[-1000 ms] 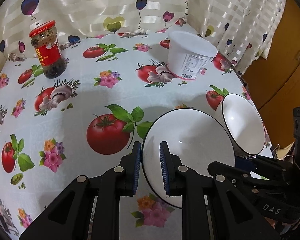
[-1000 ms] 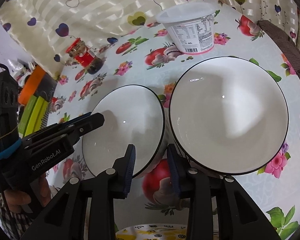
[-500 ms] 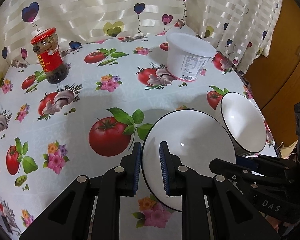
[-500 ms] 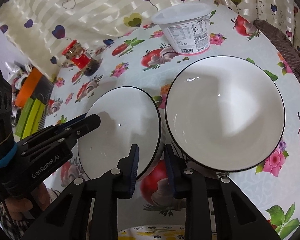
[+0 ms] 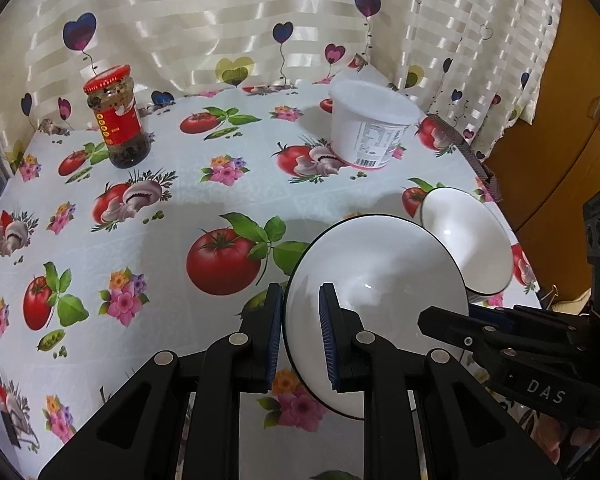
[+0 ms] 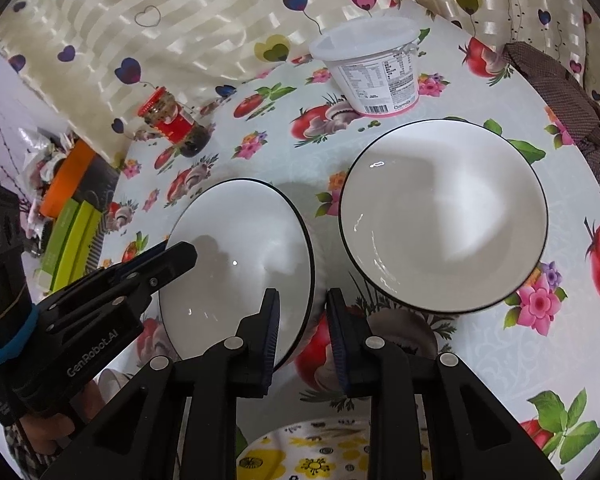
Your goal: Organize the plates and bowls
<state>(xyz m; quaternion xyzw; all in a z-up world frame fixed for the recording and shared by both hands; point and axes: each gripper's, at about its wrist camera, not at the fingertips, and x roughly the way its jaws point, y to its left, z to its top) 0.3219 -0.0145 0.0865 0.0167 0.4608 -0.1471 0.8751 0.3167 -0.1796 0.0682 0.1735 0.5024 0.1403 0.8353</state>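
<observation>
Left gripper (image 5: 300,336) is clamped on the near-left rim of the left bowl (image 6: 240,240), one pad inside and one outside. Right gripper (image 6: 302,320) straddles the same bowl's opposite rim, jaws drawn in, and the pads appear to bear on the wall. The bowl sits tilted at the near table (image 5: 180,200) edge, just beside the right bowl (image 6: 444,216); whether it is clear of the cloth cannot be told. Judged step: carry it across and nest it in the right bowl. Recommended: keep both grips firm and level, raise it above the neighbour's rim, centre it, lower gently, and avoid a rim strike or slip.
</observation>
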